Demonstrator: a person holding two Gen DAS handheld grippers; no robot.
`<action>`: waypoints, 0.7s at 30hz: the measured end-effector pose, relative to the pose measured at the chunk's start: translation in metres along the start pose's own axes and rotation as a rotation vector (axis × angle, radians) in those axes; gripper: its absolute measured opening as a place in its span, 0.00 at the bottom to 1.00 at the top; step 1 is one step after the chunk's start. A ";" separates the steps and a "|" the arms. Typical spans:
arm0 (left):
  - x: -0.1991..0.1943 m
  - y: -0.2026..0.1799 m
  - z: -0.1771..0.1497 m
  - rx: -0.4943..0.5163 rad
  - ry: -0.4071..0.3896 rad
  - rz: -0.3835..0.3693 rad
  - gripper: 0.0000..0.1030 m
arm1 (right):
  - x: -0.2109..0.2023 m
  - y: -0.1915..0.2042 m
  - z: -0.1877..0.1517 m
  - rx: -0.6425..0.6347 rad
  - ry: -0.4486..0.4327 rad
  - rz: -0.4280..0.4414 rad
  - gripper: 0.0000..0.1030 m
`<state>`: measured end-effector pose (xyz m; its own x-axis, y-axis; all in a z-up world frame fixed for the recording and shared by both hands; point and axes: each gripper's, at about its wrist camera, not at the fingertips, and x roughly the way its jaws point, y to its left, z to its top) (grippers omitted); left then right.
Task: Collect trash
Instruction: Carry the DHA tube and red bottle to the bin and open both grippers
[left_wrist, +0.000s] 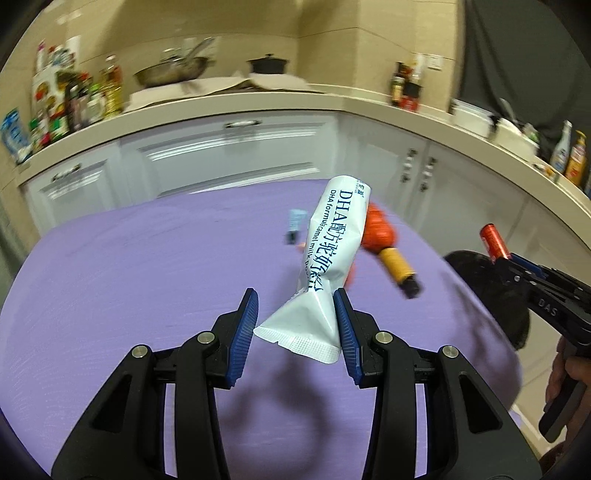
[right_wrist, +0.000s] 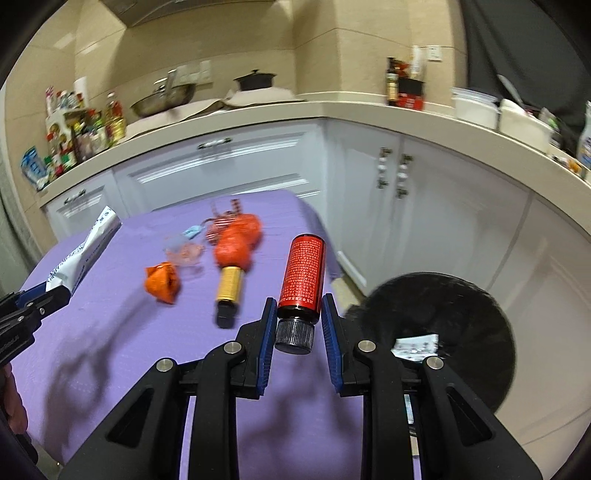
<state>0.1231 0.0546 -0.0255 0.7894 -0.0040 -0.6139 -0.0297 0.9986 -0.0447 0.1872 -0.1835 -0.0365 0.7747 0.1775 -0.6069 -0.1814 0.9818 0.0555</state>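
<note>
A purple-covered table is seen before white kitchen cabinets — a white sachet is clamped by the left gripper, a red bottle by the right gripper

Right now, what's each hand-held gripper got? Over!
Left hand-held gripper shut on white milk-powder sachet. Right hand-held gripper shut on red bottle. Black trash bin at right, path clear. Orange wrappers left on purple table.

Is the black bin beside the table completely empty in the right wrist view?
No, a piece of white printed paper already lies inside the black bin.
</note>
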 end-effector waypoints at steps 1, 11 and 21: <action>0.000 -0.009 0.001 0.011 -0.001 -0.013 0.39 | -0.003 -0.008 -0.001 0.009 -0.004 -0.010 0.25; 0.008 -0.104 0.010 0.127 -0.030 -0.125 0.39 | -0.027 -0.082 -0.016 0.097 -0.033 -0.102 0.25; 0.028 -0.177 0.015 0.203 -0.032 -0.187 0.40 | -0.032 -0.139 -0.027 0.157 -0.040 -0.163 0.25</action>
<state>0.1601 -0.1215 -0.0231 0.7889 -0.1910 -0.5841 0.2393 0.9709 0.0057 0.1711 -0.3274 -0.0461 0.8099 0.0147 -0.5864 0.0422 0.9956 0.0833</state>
